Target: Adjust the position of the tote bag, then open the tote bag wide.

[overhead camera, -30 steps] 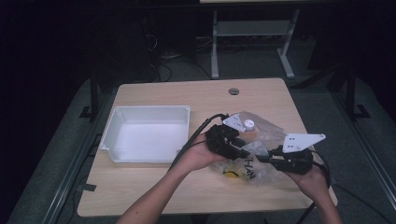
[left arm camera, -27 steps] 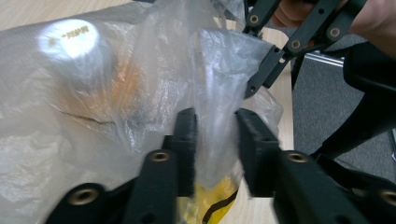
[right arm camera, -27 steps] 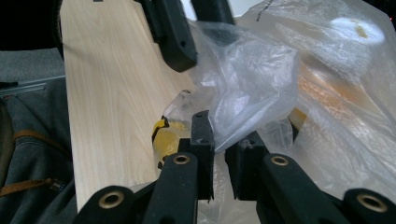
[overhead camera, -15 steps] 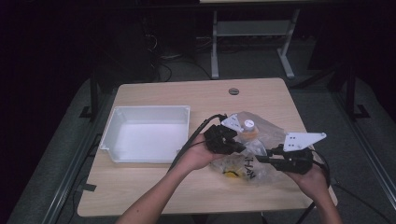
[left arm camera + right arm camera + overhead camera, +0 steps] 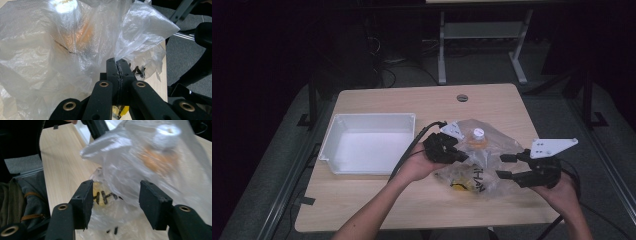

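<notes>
A crumpled clear plastic bag (image 5: pixel 484 157) lies on the wooden table (image 5: pixel 382 200). Inside it are a bottle with a white cap (image 5: pixel 477 134) and orange contents, and a yellow item with black lettering (image 5: pixel 464 184). My left gripper (image 5: pixel 462 156) is at the bag's left side, jaws pressed together on a fold of the film (image 5: pixel 117 62). My right gripper (image 5: pixel 503 166) is at the bag's right side; its jaws have just been opening and stand apart (image 5: pixel 116 195). The bag (image 5: pixel 140 170) bulges between them without being pinched.
An empty white bin (image 5: pixel 337 132) sits on the left half of the table, close to the left forearm. A round cable hole (image 5: pixel 462 97) is near the far edge. A dark backpack (image 5: pixel 15 202) lies on the floor beside the table.
The right gripper's jaws have spread apart and let go of the bag. The left gripper has closed on the film at the bag's left side. Both hands stayed roughly in place.
</notes>
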{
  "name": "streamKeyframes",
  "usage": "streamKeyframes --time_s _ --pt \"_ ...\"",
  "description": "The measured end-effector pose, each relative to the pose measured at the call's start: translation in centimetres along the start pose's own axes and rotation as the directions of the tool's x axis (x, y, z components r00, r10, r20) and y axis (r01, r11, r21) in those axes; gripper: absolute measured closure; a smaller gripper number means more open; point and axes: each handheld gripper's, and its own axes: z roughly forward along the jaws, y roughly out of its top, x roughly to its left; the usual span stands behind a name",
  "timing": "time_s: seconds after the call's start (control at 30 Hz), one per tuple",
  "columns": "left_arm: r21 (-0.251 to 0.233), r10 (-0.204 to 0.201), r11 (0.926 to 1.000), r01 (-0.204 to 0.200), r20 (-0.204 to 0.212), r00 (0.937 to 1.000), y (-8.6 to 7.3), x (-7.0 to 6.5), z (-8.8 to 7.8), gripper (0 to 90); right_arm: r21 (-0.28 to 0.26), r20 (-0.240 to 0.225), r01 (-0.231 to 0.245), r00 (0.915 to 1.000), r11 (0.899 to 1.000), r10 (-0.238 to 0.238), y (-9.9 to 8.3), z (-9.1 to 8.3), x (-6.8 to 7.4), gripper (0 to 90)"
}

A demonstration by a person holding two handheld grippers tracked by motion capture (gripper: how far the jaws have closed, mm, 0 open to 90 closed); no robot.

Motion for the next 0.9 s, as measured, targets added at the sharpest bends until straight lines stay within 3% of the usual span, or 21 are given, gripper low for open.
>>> streamKeyframes --time_s 0.43,0.9 --pt "-0.014 -0.001 0.9999 0.001 0.0 1.0 -0.2 0.1 -0.7 89.8 0.022 0.044 -0.002 0.999 1.0 0.001 1.7 -2.0 -1.1 35.6" --pt "-0.031 -0.018 0.9994 0.017 -0.01 0.9998 -0.6 0.4 -1.8 89.8 0.037 0.049 -0.018 0.9987 0.999 0.016 2.4 -1.5 -2.4 34.8"
